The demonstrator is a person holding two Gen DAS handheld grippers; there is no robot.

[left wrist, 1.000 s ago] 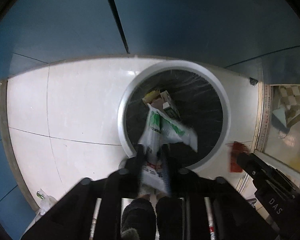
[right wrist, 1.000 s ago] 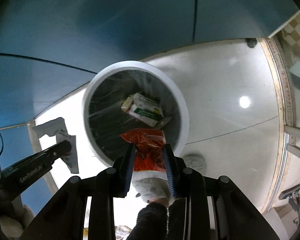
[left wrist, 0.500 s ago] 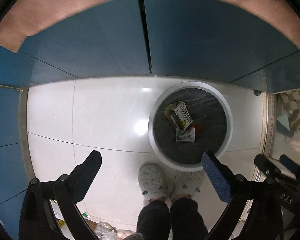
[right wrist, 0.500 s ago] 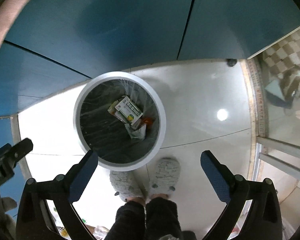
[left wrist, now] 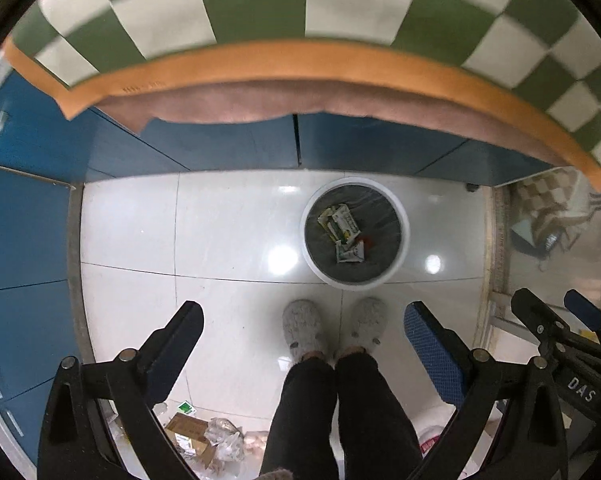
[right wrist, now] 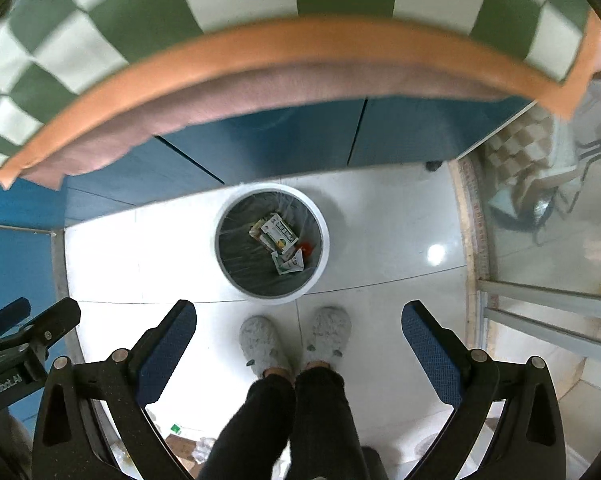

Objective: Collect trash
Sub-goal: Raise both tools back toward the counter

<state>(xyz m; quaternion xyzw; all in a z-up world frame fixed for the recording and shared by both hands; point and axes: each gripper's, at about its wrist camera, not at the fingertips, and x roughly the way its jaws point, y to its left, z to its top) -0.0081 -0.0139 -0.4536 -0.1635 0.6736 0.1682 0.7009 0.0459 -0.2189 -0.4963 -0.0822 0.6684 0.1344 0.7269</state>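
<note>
A round white-rimmed trash bin (left wrist: 405, 236) with a dark liner stands on the white tiled floor, also in the right wrist view (right wrist: 324, 246). Inside lie a green-and-white carton (left wrist: 340, 222), a white wrapper (left wrist: 350, 253) and a red wrapper (left wrist: 367, 241); they also show in the right wrist view, carton (right wrist: 278, 234), white wrapper (right wrist: 289, 265), red wrapper (right wrist: 306, 249). My left gripper (left wrist: 302, 322) is open and empty, high above the floor. My right gripper (right wrist: 298, 320) is open and empty, equally high.
A table edge with a green-and-white checked cloth (left wrist: 260, 4) and orange trim fills the top of both views. Blue cabinet fronts (left wrist: 228, 148) stand behind the bin. The person's grey slippers (left wrist: 302, 330) stand before it. Loose trash (left wrist: 204, 438) lies on the floor at lower left.
Both grippers let go of their wrappers into the bin and opened wide, then rose well above it. The checked table edge has come into view.
</note>
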